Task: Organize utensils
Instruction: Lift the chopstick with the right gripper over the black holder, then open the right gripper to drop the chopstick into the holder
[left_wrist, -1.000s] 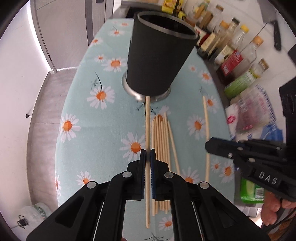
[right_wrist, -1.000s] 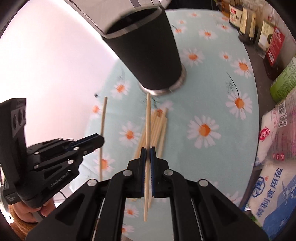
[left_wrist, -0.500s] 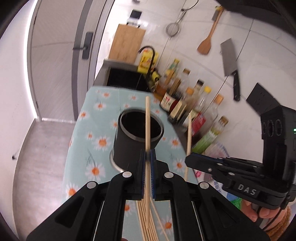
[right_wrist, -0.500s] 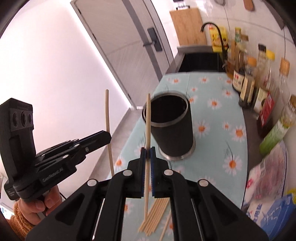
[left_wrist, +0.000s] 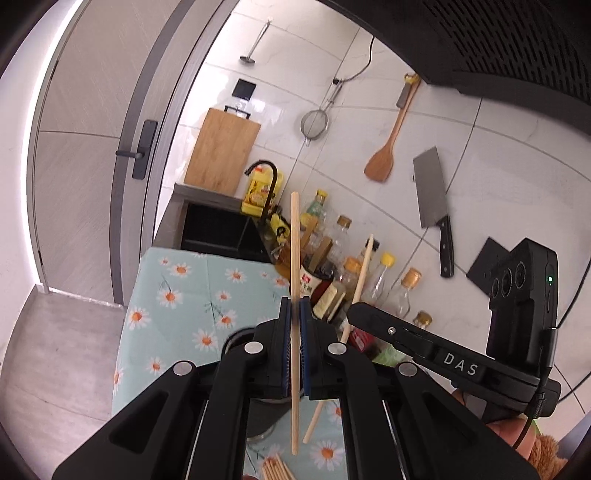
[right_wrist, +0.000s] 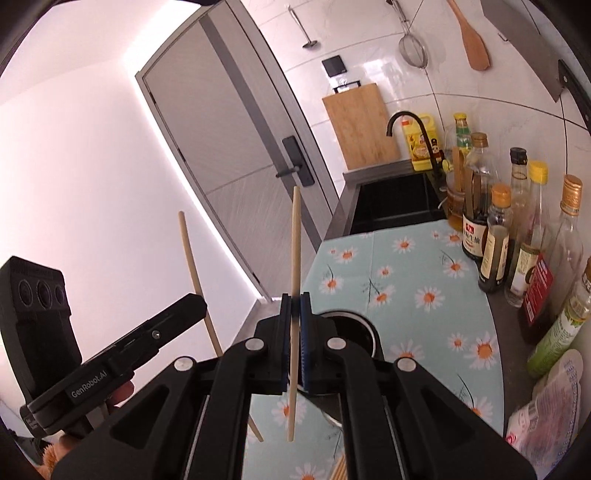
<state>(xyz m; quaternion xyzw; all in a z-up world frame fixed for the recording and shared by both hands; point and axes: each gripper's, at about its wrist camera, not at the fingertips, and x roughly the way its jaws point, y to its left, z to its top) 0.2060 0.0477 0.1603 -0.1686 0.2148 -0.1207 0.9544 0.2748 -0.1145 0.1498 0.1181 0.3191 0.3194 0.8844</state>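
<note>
My left gripper (left_wrist: 294, 314) is shut on a wooden chopstick (left_wrist: 294, 258) held upright above the table. My right gripper (right_wrist: 294, 301) is shut on a second chopstick (right_wrist: 295, 240), also upright. Each gripper shows in the other's view: the right one (left_wrist: 354, 310) with its chopstick (left_wrist: 360, 280), the left one (right_wrist: 195, 302) with its chopstick (right_wrist: 192, 258). The black utensil cup (right_wrist: 351, 325) stands just below and behind the jaws, mostly hidden; its rim also shows in the left wrist view (left_wrist: 232, 338). A bundle of loose chopsticks (left_wrist: 275, 469) lies on the daisy tablecloth (left_wrist: 192, 288).
Sauce and oil bottles (right_wrist: 495, 236) line the right side of the counter. A black sink (right_wrist: 395, 199) with a faucet lies beyond the cloth. A cutting board (left_wrist: 221, 151), cleaver (left_wrist: 432, 195), strainer and wooden spatula hang on the tiled wall. Bagged goods (right_wrist: 543, 406) sit at right.
Both grippers have lifted their chopsticks off the table and tilted them upright, rising above the cup. The cup has dropped from the middle of each view to just under the jaws.
</note>
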